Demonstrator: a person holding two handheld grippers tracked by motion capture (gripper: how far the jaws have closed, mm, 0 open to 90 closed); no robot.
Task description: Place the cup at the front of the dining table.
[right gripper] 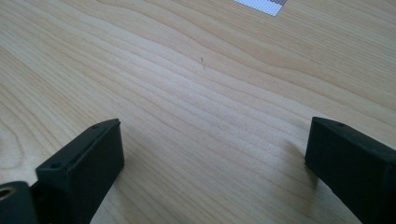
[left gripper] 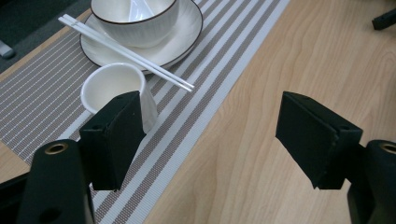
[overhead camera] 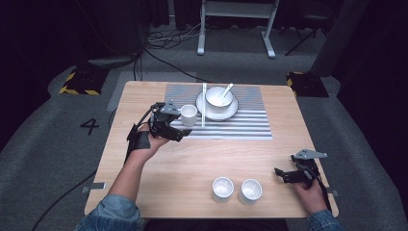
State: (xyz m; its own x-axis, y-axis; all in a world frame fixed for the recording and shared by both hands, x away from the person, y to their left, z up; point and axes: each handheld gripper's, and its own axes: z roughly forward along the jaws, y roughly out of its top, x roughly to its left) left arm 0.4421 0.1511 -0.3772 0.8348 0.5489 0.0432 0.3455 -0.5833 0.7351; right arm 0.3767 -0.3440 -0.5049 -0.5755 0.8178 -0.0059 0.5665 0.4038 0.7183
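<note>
A wooden table (overhead camera: 192, 163) was seen from above, with a grey striped placemat (overhead camera: 240, 125) across its far half. On the mat sat a white plate (overhead camera: 230, 113) carrying a white bowl (overhead camera: 219, 96), and a white spoon (overhead camera: 226, 89) leaned in the bowl towards one o'clock. A pair of white chopsticks (overhead camera: 204, 103) lay along the plate's nine o'clock edge, pointing from twelve to six.

At nine o'clock from the plate, just beside the chopsticks, a small white cup (overhead camera: 188, 115) stood upright on the mat. The left gripper (overhead camera: 179, 135) hung at about eight o'clock from this cup, close to it. In the left gripper view its jaws stood well apart with bare table and mat between them; the cup (left gripper: 116, 88) showed just behind the left-hand jaw, apart from its pad, gripped by nothing.

Two more white cups stood side by side near the table's near edge, one on the left (overhead camera: 223, 189) and one on the right (overhead camera: 250, 191), almost touching. The right gripper (overhead camera: 279, 174) rested at three o'clock from them, near the table's right edge. Its jaws were wide apart, with only bare wood (right gripper: 201, 116) between them.
</note>
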